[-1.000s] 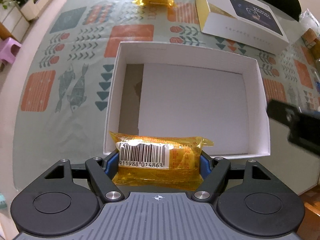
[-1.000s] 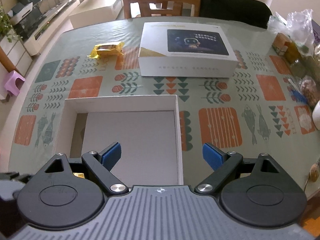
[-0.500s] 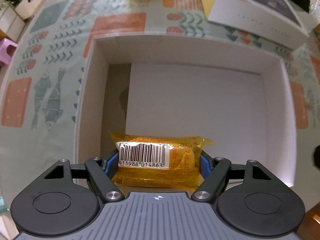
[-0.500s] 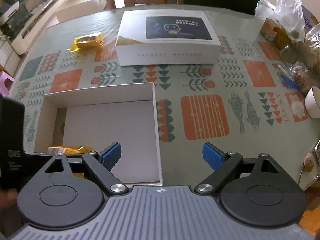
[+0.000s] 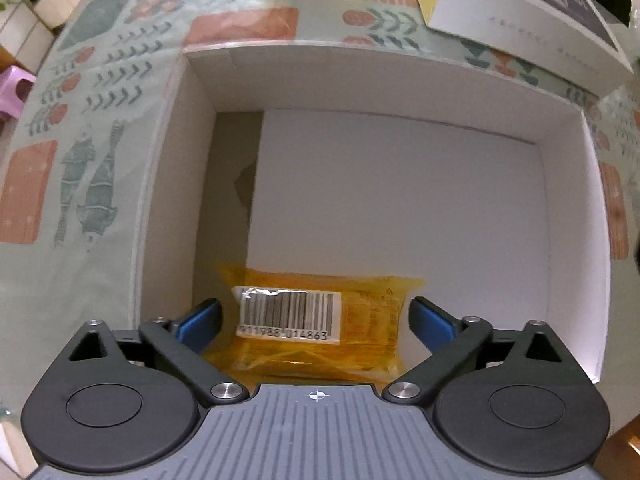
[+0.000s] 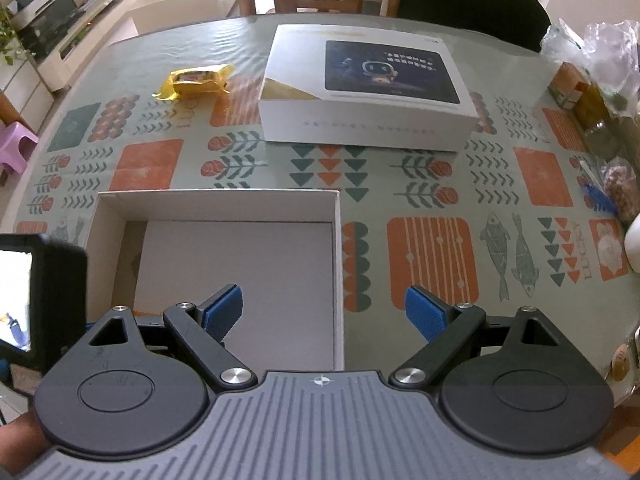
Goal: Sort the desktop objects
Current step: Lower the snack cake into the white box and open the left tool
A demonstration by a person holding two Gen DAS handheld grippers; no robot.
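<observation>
- Only your left wrist view shows the yellow snack packet (image 5: 320,320) with its barcode label, lying inside the open white box (image 5: 400,92) near the front-left corner of its floor.
- Your right wrist view hides that packet behind its own body. It shows instead a 2nd yellow packet (image 6: 198,80) on the patterned tablecloth (image 6: 540,176), left of a closed white carton (image 6: 368,88), and well apart from the open box (image 6: 216,204).
- Your left gripper (image 5: 316,316) has just been opening: its 2 blue pads (image 5: 200,318) stand clear on either side of the packet, small gaps showing, so nothing is clamped.
- That gripper points straight down into the box.
- Your right gripper (image 6: 324,312) is spread wide with nothing between its pads, tilted steeply down over the box's right wall.
- The left tool's black body (image 6: 44,300) shows at the left edge of the right view.
</observation>
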